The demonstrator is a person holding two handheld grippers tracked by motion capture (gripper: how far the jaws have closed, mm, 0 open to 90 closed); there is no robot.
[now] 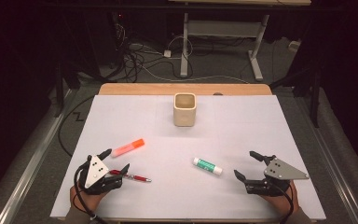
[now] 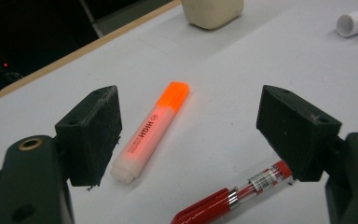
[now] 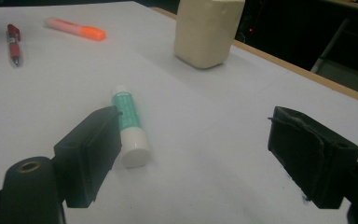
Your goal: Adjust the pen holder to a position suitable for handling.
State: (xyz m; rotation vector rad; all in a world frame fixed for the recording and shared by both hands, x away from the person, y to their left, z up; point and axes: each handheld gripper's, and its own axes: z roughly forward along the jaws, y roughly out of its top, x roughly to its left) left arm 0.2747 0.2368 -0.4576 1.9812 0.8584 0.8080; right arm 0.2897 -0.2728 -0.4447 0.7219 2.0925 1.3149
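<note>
Nearest, the left hand-held gripper (image 1: 116, 161) hovers low over the desk (image 1: 242, 121), jaws spread and empty, angled toward the far right. The glossy red pen (image 1: 133, 176) lies almost crosswise beside its right jaw. The right hand-held gripper (image 1: 247, 163), also spread, points far-left. Between them lies a cylindrical glue stick (image 1: 208, 166). Farther, the orange highlighter (image 1: 127, 147) points its cap far-right. Farthest stands a cream squarish cup (image 1: 185, 109).
</note>
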